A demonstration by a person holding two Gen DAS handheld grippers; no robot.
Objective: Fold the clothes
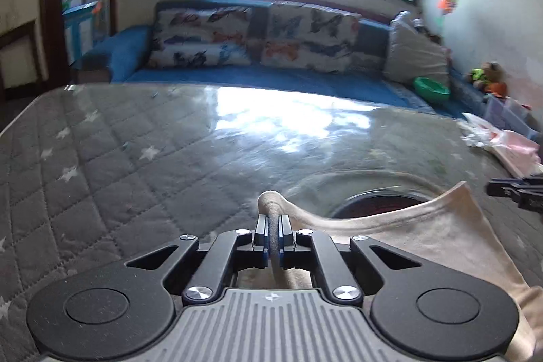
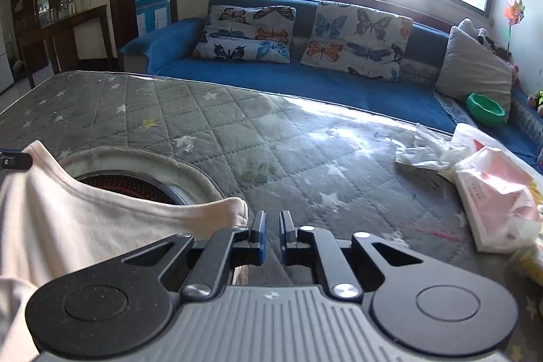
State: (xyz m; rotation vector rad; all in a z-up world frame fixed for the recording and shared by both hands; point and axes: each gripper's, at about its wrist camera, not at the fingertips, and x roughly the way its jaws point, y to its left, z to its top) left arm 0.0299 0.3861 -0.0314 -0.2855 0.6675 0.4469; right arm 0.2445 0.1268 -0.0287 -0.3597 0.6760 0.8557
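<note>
A cream sleeveless top (image 1: 424,236) hangs over the grey quilted table (image 1: 118,175). My left gripper (image 1: 273,219) is shut on its rolled shoulder strap, which sticks up between the pads. In the right wrist view the top (image 2: 85,226) fills the lower left, and its other shoulder corner lies just left of my right gripper (image 2: 272,216). That gripper stands slightly open, and only table cover shows in the gap. The right gripper (image 1: 509,187) also shows at the left view's right edge, apart from the cloth. The left gripper (image 2: 13,160) pinches the far corner.
A round opening with a reddish grille (image 2: 129,185) sits in the table (image 2: 237,131), partly under the top. Plastic bags and a pink-white packet (image 2: 492,192) lie at the right. Behind the table stands a blue sofa (image 2: 305,80) with cushions and a green bowl (image 2: 485,109).
</note>
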